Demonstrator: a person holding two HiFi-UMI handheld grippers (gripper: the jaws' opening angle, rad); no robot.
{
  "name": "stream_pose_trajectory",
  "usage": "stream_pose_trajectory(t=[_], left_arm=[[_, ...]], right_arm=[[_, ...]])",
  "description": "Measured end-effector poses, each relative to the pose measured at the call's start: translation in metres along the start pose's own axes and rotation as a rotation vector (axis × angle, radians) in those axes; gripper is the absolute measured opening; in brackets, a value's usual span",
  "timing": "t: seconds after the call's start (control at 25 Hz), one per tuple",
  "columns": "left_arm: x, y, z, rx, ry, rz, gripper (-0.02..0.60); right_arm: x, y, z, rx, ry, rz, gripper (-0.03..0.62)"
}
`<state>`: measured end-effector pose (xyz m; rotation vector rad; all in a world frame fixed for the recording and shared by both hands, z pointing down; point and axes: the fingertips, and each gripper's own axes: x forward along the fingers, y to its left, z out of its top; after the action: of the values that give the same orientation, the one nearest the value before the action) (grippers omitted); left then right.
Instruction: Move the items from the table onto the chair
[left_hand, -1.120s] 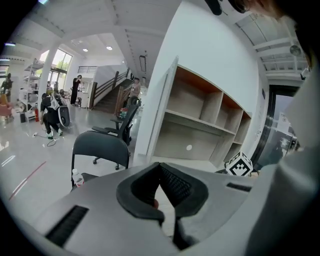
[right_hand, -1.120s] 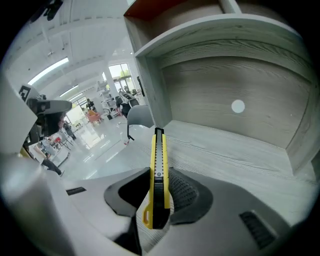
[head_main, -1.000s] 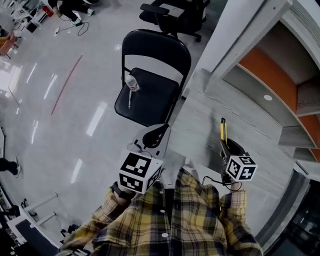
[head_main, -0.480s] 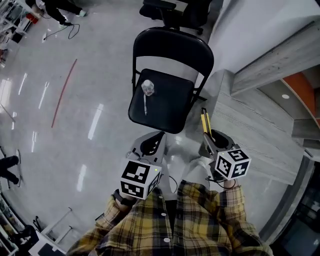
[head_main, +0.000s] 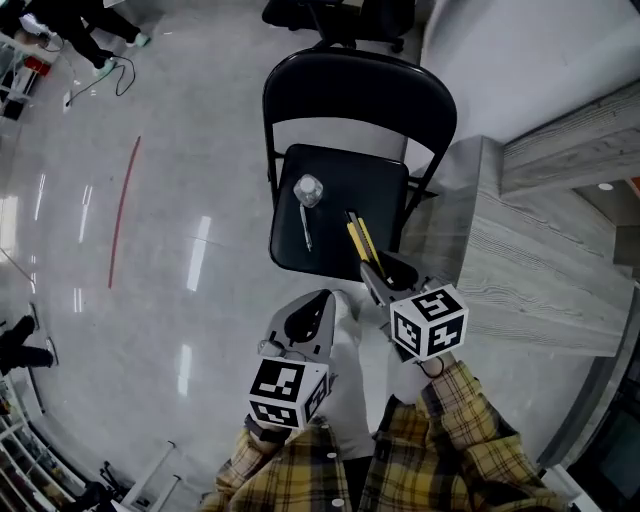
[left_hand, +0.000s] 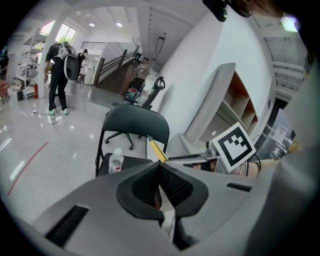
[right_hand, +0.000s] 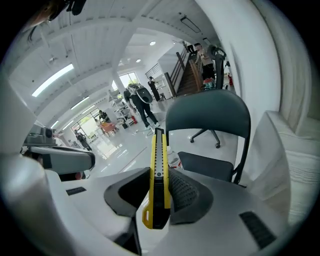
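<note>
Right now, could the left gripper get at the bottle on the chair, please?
Probably yes. The left gripper is empty, jaws shut, so they must open first. Only a flat pen lies between it and the bottle at the left of the seat; the right gripper with the knife is farther right.

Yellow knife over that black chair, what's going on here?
A person in a plaid shirt holds a gripper in each hand and is putting things onto the black folding chair. The right gripper is clamped on a yellow utility knife, which in the head view points over the front of the seat, not yet set down. A water bottle stands on the seat with a pen beside it. The left gripper is shut and empty.
</note>
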<state>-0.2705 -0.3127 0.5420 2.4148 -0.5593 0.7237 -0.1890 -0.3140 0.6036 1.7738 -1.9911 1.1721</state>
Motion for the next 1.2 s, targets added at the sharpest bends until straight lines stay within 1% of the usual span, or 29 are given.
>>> stream_pose_trajectory(t=[0.12, 0.2, 0.32, 0.48, 0.64, 0.84, 1.0, 1.2], left_arm=[[0.011, 0.021, -0.013, -0.014, 0.009, 0.011, 0.005], [0.019, 0.034, -0.026, -0.029, 0.022, 0.024, 0.005], [0.029, 0.052, -0.050, -0.065, 0.047, 0.047, 0.005], [0.039, 0.069, -0.088, -0.118, 0.089, 0.062, 0.005], [0.047, 0.079, -0.116, -0.144, 0.124, 0.071, 0.005], [0.047, 0.093, -0.127, -0.178, 0.151, 0.103, 0.005], [0.048, 0.109, -0.130, -0.188, 0.155, 0.132, 0.005], [0.047, 0.121, -0.132, -0.202, 0.156, 0.157, 0.005]], right_arm=[[0.035, -0.008, -0.013, 0.026, 0.011, -0.008, 0.126], [0.055, -0.020, -0.026, 0.060, 0.015, -0.026, 0.126], [0.085, -0.049, -0.051, 0.099, 0.036, -0.077, 0.126], [0.125, -0.089, -0.092, 0.103, 0.099, -0.159, 0.126], [0.166, -0.123, -0.126, 0.096, 0.165, -0.222, 0.126], [0.203, -0.144, -0.157, 0.031, 0.258, -0.266, 0.126], [0.226, -0.159, -0.166, -0.002, 0.299, -0.284, 0.126], [0.241, -0.166, -0.183, -0.037, 0.376, -0.289, 0.127]])
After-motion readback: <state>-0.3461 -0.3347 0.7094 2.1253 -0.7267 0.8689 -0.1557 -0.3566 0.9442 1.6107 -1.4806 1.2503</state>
